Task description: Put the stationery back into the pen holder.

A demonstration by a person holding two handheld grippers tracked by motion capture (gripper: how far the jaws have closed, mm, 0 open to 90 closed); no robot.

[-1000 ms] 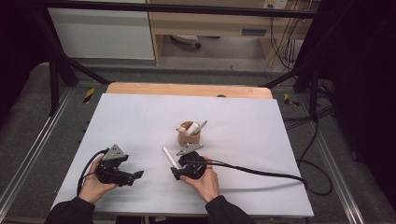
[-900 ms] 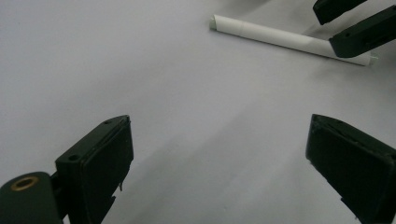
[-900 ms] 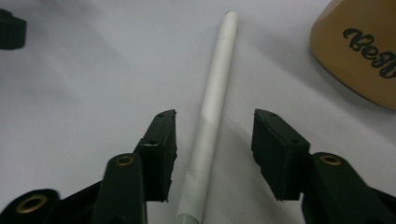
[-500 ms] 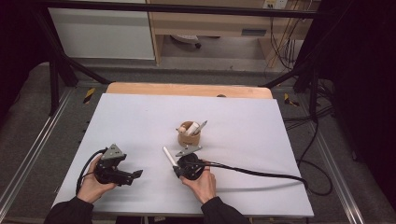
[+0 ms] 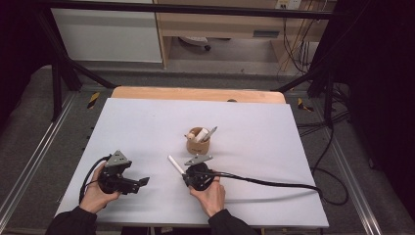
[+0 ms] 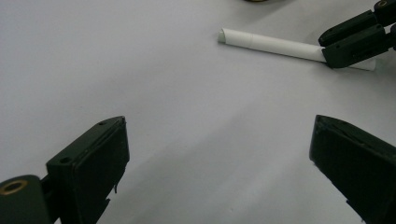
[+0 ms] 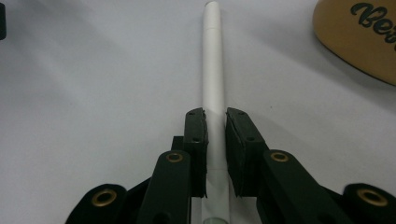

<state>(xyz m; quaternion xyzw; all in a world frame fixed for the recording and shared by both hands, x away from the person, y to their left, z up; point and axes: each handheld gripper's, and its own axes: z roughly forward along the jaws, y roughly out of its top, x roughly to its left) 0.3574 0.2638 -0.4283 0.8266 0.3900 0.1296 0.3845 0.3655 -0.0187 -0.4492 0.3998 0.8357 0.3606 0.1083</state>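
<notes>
Pen [image 7: 214,70] lies flat on the desk [image 5: 274,127] toward the near edge, just short of the cup [image 5: 198,141], and the right gripper [image 7: 215,126], whose jaws have just been closing, now has its pads either side of the barrel's near end, seemingly pressing it, probably so it can be lifted and stood in the cup with the others. It is a slim white tube with a faint seam near its far tip; the left gripper [image 6: 217,154] rests near the near-left corner, jaws wide apart on nothing
</notes>
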